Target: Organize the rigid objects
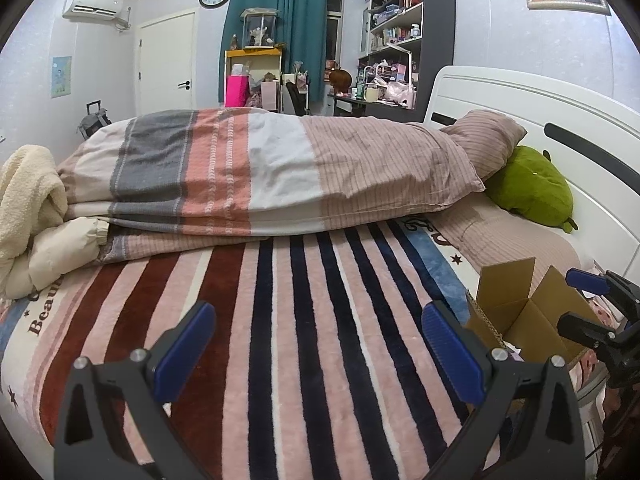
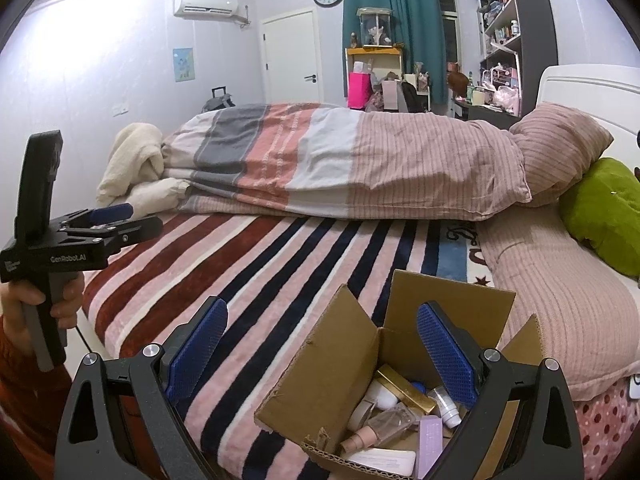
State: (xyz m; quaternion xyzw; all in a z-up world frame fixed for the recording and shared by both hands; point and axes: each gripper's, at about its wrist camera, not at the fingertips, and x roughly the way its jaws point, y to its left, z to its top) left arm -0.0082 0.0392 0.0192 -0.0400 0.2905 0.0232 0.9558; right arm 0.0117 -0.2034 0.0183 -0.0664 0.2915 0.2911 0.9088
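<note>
Here, in the left wrist view, the left hand-held gripper point(image 1: 318, 348) has its blue pads spread wide over bare striped blanket point(image 1: 280, 320) on the bed, with nothing between them. The cardboard box point(image 1: 516, 308) sits off to its right, near the bed's edge just below the pink pillow point(image 1: 516, 236), flaps standing open, and its contents are hidden from this angle. The right hand-held gripper point(image 1: 600, 312) shows at the far right edge, hovering close beside the box; whether its jaws are apart cannot be told from here. In the right wrist view, the right hand-held gripper point(image 2: 322, 350) is spread wide too and holds nothing, and it looks straight down into the cardboard box point(image 2: 340, 360), which lies directly ahead and slightly right of centre between the pads. Inside is a jumble of cosmetic containers: a gold-coloured box point(image 2: 404, 390) lying diagonally, a white tube point(image 2: 444, 402), a peach-capped bottle point(image 2: 360, 438) and a lilac carton point(image 2: 430, 438), their long axes pointing different ways. The left hand-held gripper point(image 2: 112, 216) appears far off at the left edge, well apart from the box. By this layout the right one is much nearer, so reaching in probably falls to it, with the pads turned across the chosen item's long axis.
</note>
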